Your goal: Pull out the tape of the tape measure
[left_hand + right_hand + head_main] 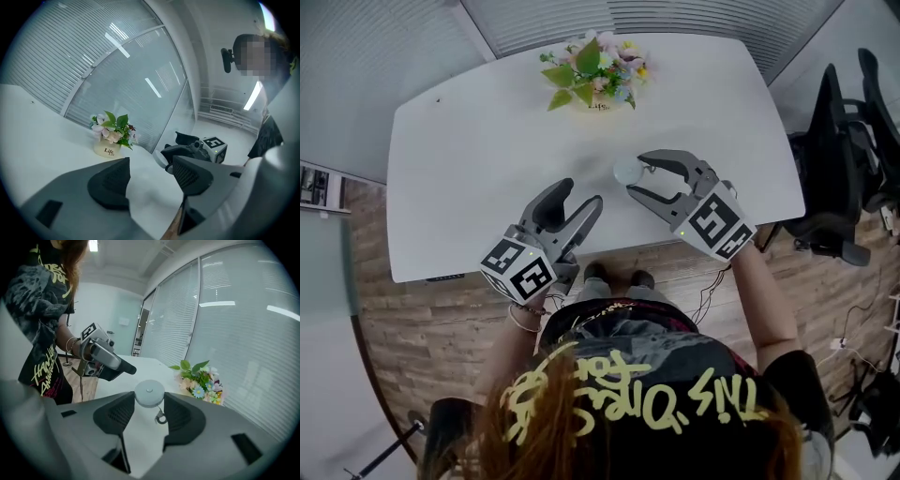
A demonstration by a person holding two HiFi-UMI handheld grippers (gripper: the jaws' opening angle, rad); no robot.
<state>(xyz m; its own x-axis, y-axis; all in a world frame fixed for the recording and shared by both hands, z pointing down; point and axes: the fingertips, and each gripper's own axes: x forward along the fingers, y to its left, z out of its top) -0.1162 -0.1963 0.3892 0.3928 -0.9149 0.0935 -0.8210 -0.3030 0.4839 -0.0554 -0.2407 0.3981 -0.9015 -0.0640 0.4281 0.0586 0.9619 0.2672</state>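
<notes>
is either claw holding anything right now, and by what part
The right claw grips the round white tape measure by its opposite sides, between the jaw tips; its pull ring hangs free. The left claw is open and empty.

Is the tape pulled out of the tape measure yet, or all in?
In: the pull ring sits close by the tape measure held in the right gripper; no drawn-out tape shows.
</notes>
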